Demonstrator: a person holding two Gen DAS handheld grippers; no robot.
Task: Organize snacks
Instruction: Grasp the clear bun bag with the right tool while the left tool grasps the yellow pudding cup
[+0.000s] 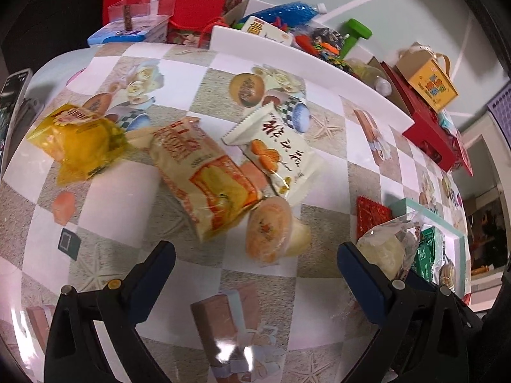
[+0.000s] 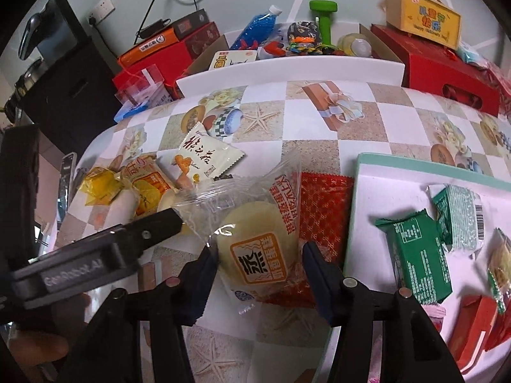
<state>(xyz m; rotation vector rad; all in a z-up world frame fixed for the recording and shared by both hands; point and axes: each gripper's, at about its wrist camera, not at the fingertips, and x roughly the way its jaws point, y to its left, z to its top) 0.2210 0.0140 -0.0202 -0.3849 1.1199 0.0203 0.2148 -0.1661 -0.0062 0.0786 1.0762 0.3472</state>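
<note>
My right gripper [image 2: 259, 260] is shut on a clear-wrapped pale bun [image 2: 255, 249], held above a red snack packet [image 2: 322, 210] beside the white tray [image 2: 367, 191]. The bun also shows in the left wrist view [image 1: 383, 249]. My left gripper [image 1: 255, 255] is open and empty over the table, just in front of a jelly cup [image 1: 271, 233]. Beyond it lie an orange cake pack [image 1: 204, 172], a white cracker packet [image 1: 278, 146] and a yellow pack [image 1: 80, 140]. Green packets [image 2: 418, 255] lie in the tray.
A white board [image 1: 303, 54] edges the far side of the checkered tablecloth [image 1: 127, 207]. Behind it stand red boxes [image 2: 447, 70], a yellow gift box [image 2: 421, 22], a blue bottle [image 2: 255, 28] and a green dumbbell [image 2: 322, 16]. A phone [image 1: 12, 95] lies far left.
</note>
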